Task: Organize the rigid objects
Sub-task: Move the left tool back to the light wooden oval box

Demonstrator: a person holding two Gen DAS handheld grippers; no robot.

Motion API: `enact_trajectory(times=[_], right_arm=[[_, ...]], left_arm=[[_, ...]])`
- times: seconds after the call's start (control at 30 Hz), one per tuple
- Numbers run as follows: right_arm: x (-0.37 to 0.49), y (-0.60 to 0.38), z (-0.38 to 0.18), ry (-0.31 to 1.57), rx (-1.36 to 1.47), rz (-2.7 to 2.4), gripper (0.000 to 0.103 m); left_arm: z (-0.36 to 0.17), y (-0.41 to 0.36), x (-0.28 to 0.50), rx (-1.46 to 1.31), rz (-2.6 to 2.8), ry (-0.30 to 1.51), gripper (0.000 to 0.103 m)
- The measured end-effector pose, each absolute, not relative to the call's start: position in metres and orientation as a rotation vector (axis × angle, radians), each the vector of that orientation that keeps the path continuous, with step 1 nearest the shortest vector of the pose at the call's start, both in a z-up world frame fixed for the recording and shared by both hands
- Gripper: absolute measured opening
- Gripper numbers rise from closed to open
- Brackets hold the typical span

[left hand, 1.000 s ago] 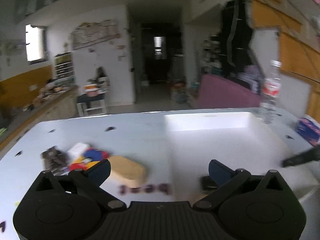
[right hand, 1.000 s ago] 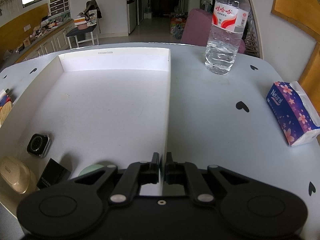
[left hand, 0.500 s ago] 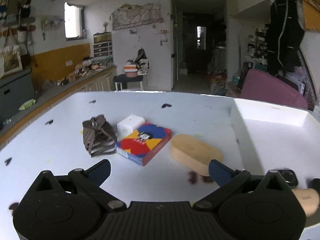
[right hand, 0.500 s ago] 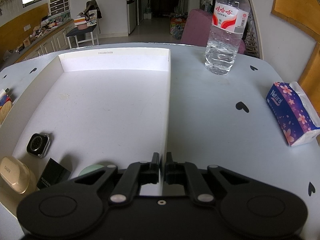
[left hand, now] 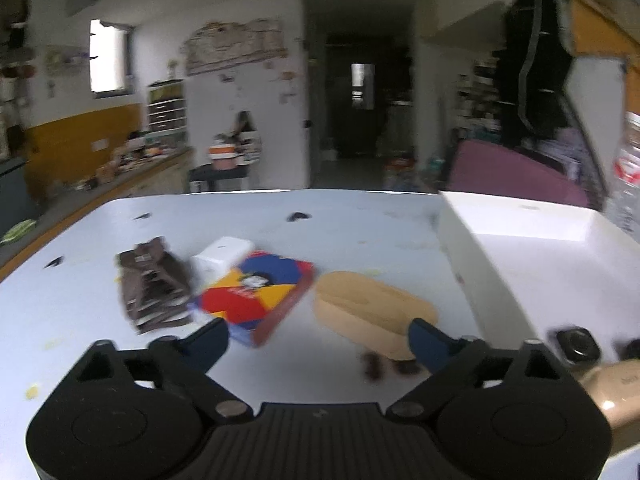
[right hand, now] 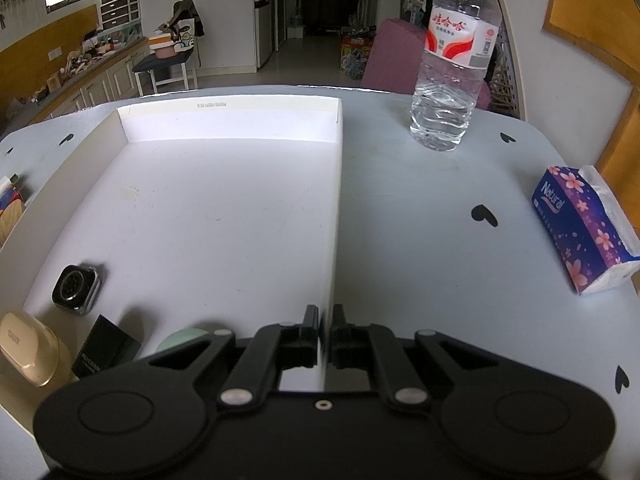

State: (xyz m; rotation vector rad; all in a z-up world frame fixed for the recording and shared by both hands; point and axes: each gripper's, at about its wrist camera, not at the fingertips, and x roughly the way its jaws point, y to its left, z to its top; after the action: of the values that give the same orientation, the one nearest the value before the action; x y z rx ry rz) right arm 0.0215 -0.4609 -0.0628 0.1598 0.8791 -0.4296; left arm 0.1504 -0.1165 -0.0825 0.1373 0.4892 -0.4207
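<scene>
My left gripper (left hand: 318, 340) is open and empty above the table, facing a tan oval case (left hand: 372, 312), a colourful box (left hand: 256, 296), a white charger block (left hand: 222, 256) and a brown folded pouch (left hand: 154, 284). My right gripper (right hand: 327, 326) is shut on the right wall of the white tray (right hand: 336, 216). In the tray's near left corner lie a smartwatch (right hand: 76, 289), a beige earbud case (right hand: 26, 346), a black card (right hand: 104, 350) and a pale green disc (right hand: 182, 338). The tray also shows in the left wrist view (left hand: 472, 276).
A water bottle (right hand: 454, 64) stands on the table beyond the tray's right side. A purple tissue pack (right hand: 580, 228) lies at the right edge. Black heart stickers dot the table (right hand: 420, 200). Small dark beads (left hand: 390, 366) lie near the tan case.
The left gripper has swung left from the tray toward the loose objects, then moved closer to the tan case. The right gripper has stayed clamped on the tray wall.
</scene>
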Motion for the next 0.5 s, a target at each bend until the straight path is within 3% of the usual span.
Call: enact_trajectory(times=[0.2,0.5], right_arm=[[0.021,-0.461,-0.063,0.879,0.16,-0.43,0.007],[0.021,-0.46,-0.063,0.88,0.158,-0.43,0.007]], left_arm=[[-0.086,-0.129,0.161,0.153,-0.485,0.52,0.076],[-0.073,-0.149,0.191,0.059,-0.431,0.607,0.077]])
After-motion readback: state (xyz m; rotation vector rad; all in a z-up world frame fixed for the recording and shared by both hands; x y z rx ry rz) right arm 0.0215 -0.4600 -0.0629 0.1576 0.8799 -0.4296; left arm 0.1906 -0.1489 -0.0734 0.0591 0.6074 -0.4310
